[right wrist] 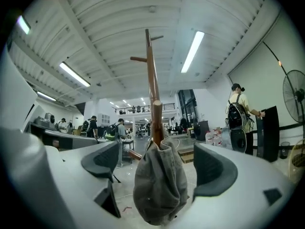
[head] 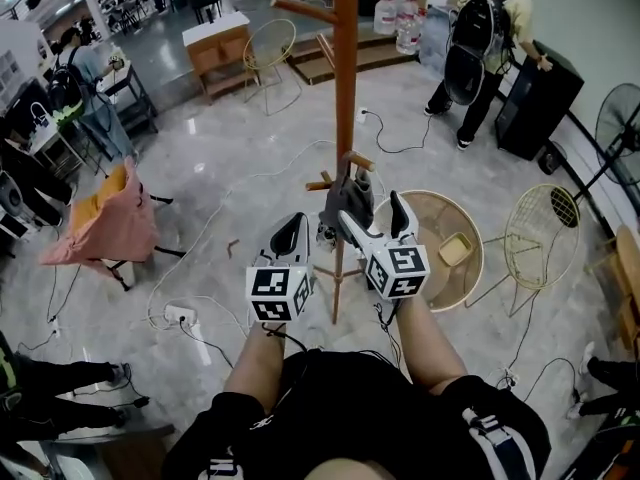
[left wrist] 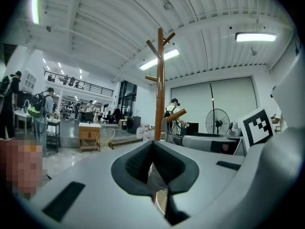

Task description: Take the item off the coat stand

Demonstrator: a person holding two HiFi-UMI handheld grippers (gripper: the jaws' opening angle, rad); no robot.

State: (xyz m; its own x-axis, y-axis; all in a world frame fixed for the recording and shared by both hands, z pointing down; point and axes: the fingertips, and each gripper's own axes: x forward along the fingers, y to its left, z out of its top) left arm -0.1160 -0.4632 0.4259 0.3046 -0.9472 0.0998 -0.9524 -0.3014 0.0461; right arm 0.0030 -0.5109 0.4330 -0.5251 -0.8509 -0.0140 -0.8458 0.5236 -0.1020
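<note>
A grey cloth hat [head: 345,200] hangs on a low peg of the wooden coat stand [head: 345,88]. In the right gripper view the hat [right wrist: 159,185] droops from the peg [right wrist: 156,120] between my two jaws. My right gripper [head: 369,208] is open around it, with a gap showing between each pad [right wrist: 214,168] and the cloth. My left gripper [head: 293,223] hovers just left of the stand's pole, its jaws closed together on nothing [left wrist: 153,161]. The stand [left wrist: 160,89] rises just ahead of it in the left gripper view.
A round wicker table [head: 440,238] and a wire chair [head: 540,233] stand right of the stand's base. A chair draped in pink cloth [head: 105,218] is at the left. Cables and a power strip [head: 180,315] lie on the floor. A person with a backpack [head: 490,28] stands far right.
</note>
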